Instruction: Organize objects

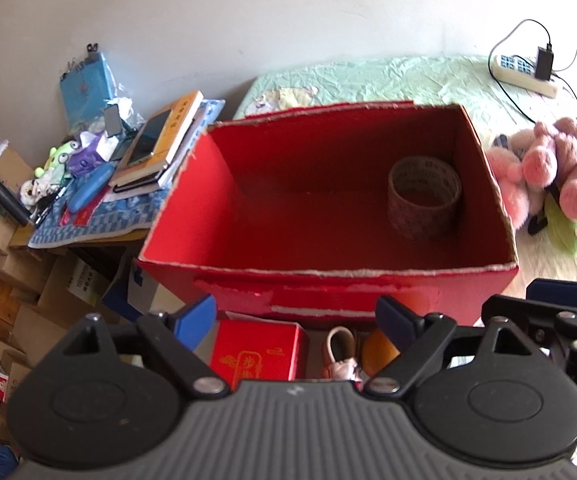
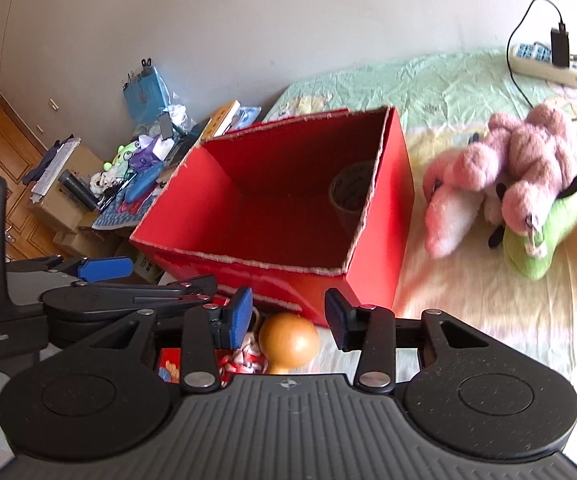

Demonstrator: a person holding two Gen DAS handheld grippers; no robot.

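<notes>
A red cardboard box stands open on the bed, also in the right wrist view. A roll of brown tape stands inside at its right end. My left gripper is open and empty, just before the box's near wall. Below it lie a small red box, a pink shoe and an orange wooden ball-shaped object. My right gripper is open, with the orange object between and below its fingers, not gripped.
Pink and green plush toys lie on the bed right of the box. A power strip with cables lies at the far right. A cluttered side table with books and cardboard boxes stands on the left.
</notes>
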